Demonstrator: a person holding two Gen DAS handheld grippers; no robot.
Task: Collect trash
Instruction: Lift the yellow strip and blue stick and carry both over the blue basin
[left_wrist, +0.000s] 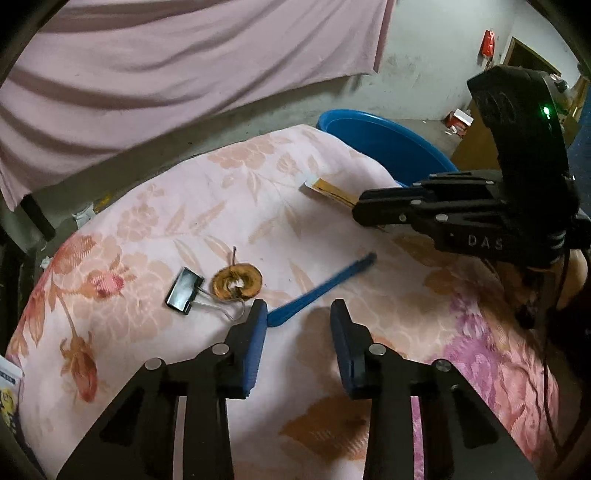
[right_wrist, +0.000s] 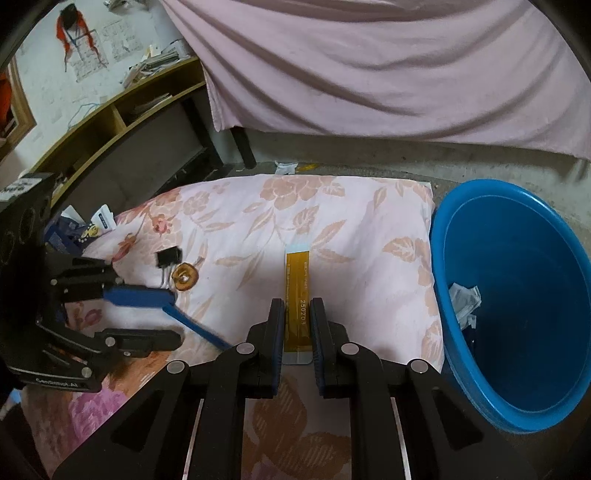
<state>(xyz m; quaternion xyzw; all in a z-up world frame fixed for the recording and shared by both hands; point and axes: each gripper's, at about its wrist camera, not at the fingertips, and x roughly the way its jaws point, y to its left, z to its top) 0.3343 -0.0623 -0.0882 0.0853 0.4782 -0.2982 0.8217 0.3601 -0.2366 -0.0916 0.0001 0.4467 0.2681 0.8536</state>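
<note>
A floral pink quilt (left_wrist: 184, 229) covers the surface. On it lie a blue plastic strip (left_wrist: 317, 291), a round orange coil (left_wrist: 236, 282), a black binder clip (left_wrist: 184, 291) and a flat yellow ribbon cable (right_wrist: 298, 291). My left gripper (left_wrist: 298, 314) is open just above the near end of the blue strip, not touching it. My right gripper (right_wrist: 298, 314) has its jaws on either side of the yellow ribbon cable, narrowly apart; it also shows in the left wrist view (left_wrist: 360, 210). A blue bin (right_wrist: 517, 295) with crumpled paper (right_wrist: 463, 301) stands to the right.
A pink sheet (right_wrist: 369, 62) hangs behind the quilt over a concrete floor. A wooden shelf (right_wrist: 110, 118) stands at the far left. Small packets (right_wrist: 92, 225) lie at the quilt's left edge. Scraps of paper (right_wrist: 286, 167) lie on the floor.
</note>
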